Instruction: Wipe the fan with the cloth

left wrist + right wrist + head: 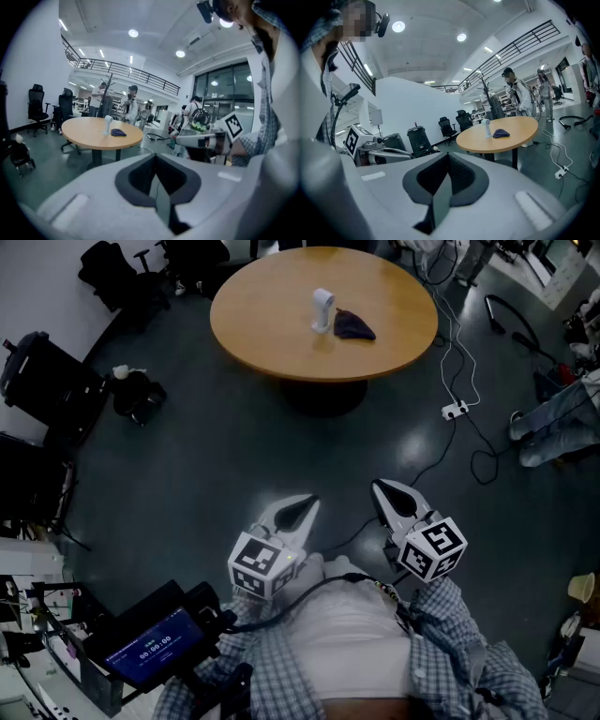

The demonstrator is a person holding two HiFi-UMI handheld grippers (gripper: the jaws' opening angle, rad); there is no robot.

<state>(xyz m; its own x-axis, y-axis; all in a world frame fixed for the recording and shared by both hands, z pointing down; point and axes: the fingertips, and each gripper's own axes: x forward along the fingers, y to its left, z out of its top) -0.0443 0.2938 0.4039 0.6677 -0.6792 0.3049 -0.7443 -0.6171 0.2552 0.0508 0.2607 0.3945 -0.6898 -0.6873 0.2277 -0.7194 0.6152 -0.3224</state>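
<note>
Ahead, far past my jaws, the counter [272,343] holds fan [322,310] and cloth [353,325]; left gripper [304,506] and right gripper [385,489] are closed, empty.

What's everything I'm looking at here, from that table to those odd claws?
Table: one, round, light wood, across the floor ahead.
Fan: one, white, upright on the table.
Cloth: one, dark blue, bunched beside the fan.
Office chairs: several, black, at the left.
Power strip: one, white, on the floor right of the table.
Screen: one, lit blue, lower left.
Bystanders: at least three, standing beyond the table.
Left claw: one, white, shut, empty.
Right claw: one, white, shut, empty.
</note>
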